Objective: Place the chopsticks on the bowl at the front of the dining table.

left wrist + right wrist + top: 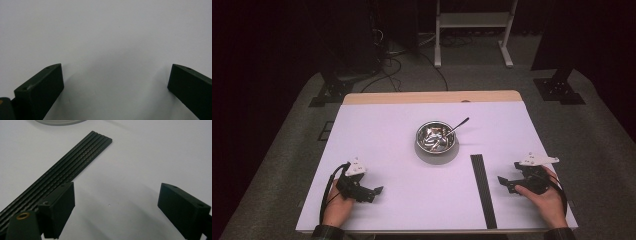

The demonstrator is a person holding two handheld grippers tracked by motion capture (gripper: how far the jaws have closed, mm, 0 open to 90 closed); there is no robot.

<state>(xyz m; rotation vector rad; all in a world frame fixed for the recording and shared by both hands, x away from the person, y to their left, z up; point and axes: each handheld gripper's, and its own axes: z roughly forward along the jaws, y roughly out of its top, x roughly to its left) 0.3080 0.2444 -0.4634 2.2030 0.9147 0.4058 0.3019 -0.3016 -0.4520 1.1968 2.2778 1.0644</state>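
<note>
Dark curtains and grey carpet surround a white-topped table (387,130) with a pale wooden strip along its far edge.

At the near left, the person's left hand (337,206) rests on the table and holds the left tool (374,192), its black jaws pointing toward the middle. In the left gripper view the left tool (115,82) stands wide apart with nothing but bare white surface between the jaws.

At the near right, the person's right hand (548,200) holds the right tool (507,184), jaws pointing left toward a long black ribbed strip (482,189) that lies flat on the table, running from the near edge away toward the middle. The right tool is just beside that strip without touching it. In the right gripper view the right tool (116,202) is also spread wide and empty, with the long black ribbed strip (75,163) running diagonally past its left jaw.

Farther out, at the table's centre and well apart from both tools, a shiny round metal bowl (436,137) sits on a grey round base. A metal spoon (457,126) leans in the bowl, its handle sticking out over the rim toward the far right. What else lies inside the bowl is too small to tell.

Beyond the table, cables trail across the carpet and a white metal stand (472,22) rises at the back.
</note>
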